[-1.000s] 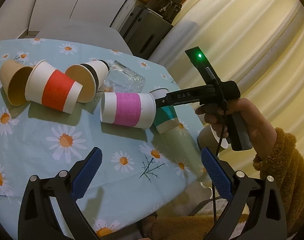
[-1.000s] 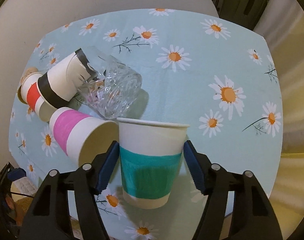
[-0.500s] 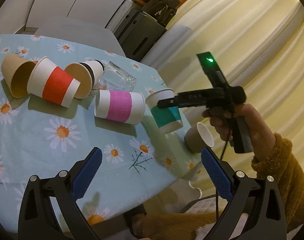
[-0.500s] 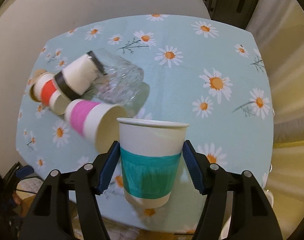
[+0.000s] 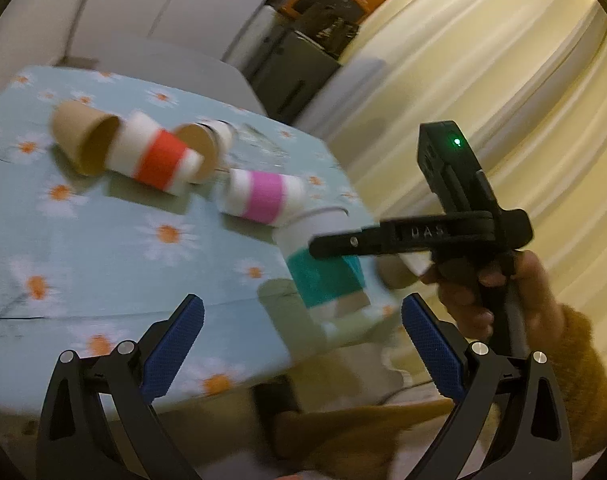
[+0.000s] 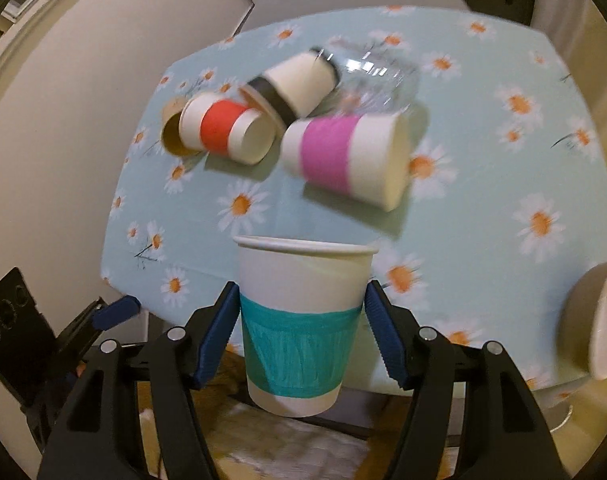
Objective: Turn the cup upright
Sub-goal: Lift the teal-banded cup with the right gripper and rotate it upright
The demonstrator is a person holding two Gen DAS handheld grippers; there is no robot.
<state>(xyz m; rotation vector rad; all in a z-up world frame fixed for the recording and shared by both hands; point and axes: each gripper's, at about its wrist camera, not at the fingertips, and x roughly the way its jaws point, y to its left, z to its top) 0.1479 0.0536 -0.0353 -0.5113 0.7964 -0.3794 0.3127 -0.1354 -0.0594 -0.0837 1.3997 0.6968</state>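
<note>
My right gripper (image 6: 301, 330) is shut on a white paper cup with a teal band (image 6: 301, 320) and holds it upright, mouth up, in the air by the table's near edge. The same cup (image 5: 323, 268) shows in the left wrist view, gripped by the right gripper (image 5: 343, 242). My left gripper (image 5: 303, 346) is open and empty, below and in front of that cup. Cups lie on their sides on the daisy tablecloth (image 6: 483, 216): pink-banded (image 6: 343, 158), red-banded (image 6: 225, 128), black-banded (image 6: 297, 82) and plain brown (image 6: 171, 134).
A clear glass tumbler (image 6: 379, 76) lies on its side behind the pink cup. Another paper cup (image 6: 595, 320) lies at the table's right edge. The table's near edge (image 5: 239, 384) drops off just ahead of my left gripper. Curtains hang at the right.
My right gripper has lifted the teal cup off the table and drawn it back toward the near edge. The left gripper has shifted, so the table looks farther away; it stays open.
</note>
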